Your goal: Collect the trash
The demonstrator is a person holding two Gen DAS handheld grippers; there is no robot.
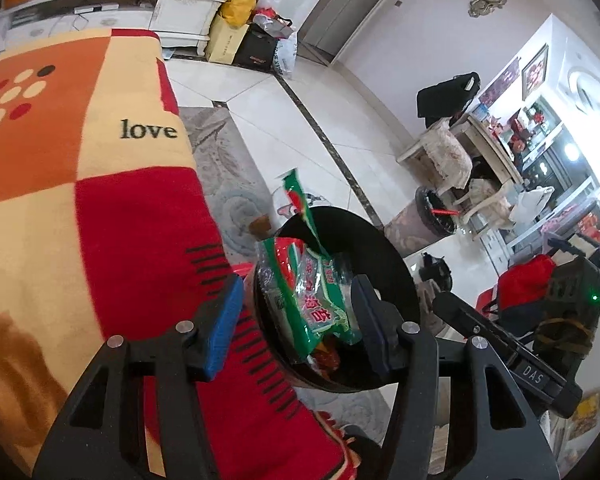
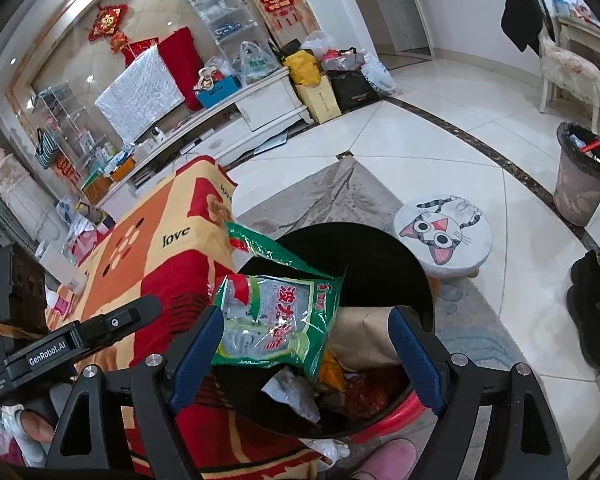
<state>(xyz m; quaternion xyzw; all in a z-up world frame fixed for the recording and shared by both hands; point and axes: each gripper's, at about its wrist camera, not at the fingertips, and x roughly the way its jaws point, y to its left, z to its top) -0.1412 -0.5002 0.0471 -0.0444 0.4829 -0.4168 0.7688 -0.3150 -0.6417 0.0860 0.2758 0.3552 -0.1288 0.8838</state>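
A bin with a black liner (image 1: 380, 248) and a red rim (image 2: 404, 410) stands on the floor beside a blanket-covered surface. A green snack wrapper (image 1: 316, 304) (image 2: 276, 320) lies across the bin's mouth. A second long green wrapper (image 1: 298, 200) (image 2: 260, 246) sticks up from its far edge. Paper and other scraps lie deeper inside. My left gripper (image 1: 296, 320) hangs over the bin, open, with the wrapper between its blue pads and untouched. My right gripper (image 2: 306, 356) is open wide over the same wrapper, gripping nothing.
A red, orange and cream blanket (image 1: 100, 160) printed "love" runs along the left. A cat-face stool (image 2: 444, 232) stands just past the bin, with a second waste bin (image 2: 584, 176) beyond. Black boots (image 2: 592, 312) stand to the right, and a pink slipper (image 2: 392, 456) shows at the bottom.
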